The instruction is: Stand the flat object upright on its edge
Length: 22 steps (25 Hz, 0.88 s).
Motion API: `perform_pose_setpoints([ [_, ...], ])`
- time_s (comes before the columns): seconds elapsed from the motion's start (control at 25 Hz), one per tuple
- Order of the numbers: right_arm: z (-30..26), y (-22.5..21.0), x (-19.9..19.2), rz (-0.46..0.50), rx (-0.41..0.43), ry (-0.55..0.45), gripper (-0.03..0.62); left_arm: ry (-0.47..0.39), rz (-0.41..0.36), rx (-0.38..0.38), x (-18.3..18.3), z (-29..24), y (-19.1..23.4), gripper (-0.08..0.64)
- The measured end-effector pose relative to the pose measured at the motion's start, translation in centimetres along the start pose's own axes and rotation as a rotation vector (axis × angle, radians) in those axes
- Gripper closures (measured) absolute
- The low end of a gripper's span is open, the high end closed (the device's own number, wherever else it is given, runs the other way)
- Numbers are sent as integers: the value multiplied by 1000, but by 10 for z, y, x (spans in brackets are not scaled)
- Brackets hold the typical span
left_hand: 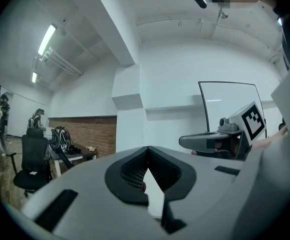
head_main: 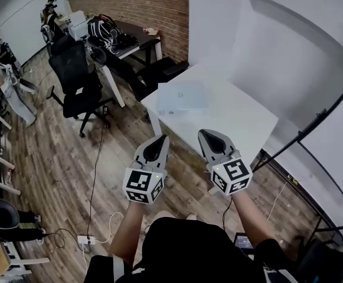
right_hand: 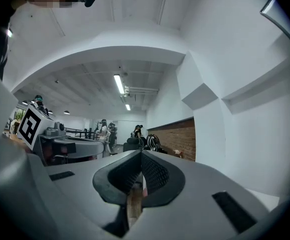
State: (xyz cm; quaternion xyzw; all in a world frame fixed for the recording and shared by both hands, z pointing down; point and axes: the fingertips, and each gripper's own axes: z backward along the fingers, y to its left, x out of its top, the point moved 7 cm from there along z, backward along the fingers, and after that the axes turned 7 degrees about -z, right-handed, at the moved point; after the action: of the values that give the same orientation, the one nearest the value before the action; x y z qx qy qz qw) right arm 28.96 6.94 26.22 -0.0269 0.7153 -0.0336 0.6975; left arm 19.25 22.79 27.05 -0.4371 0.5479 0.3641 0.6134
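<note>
Thin pale-blue flat rectangular panel [head_main: 183,97] lies flat on the far-left part of the white table [head_main: 242,125], probably light, stiff and slick, best pinched along an edge; only the head view shows it, while the gripper views, aimed level, show left gripper [head_main: 158,140] and right gripper [head_main: 210,135] jaws pressed together, empty.
</note>
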Motion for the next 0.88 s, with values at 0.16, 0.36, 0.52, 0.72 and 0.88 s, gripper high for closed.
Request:
perform_pose_setpoints([
  [0.16,0,-9,-4,-18,14,-1,552,11,-15,3,-4,-2,-9,551],
  [0.36,-3,-12,-7,-10,51,-1,552,16,-4,21,-4,-7,-9,551],
  [0.52,-16,-20,-10,-18,63,1,552,25,-13,32,-8,-17,-2,551],
  [0.72,-42,-33,-18,-24,63,21,552,28,-1,35,-20,-37,15,551],
  [0.88,-73,-39,-14,-3,59,24,552,30,10,21,-28,-55,41,551],
])
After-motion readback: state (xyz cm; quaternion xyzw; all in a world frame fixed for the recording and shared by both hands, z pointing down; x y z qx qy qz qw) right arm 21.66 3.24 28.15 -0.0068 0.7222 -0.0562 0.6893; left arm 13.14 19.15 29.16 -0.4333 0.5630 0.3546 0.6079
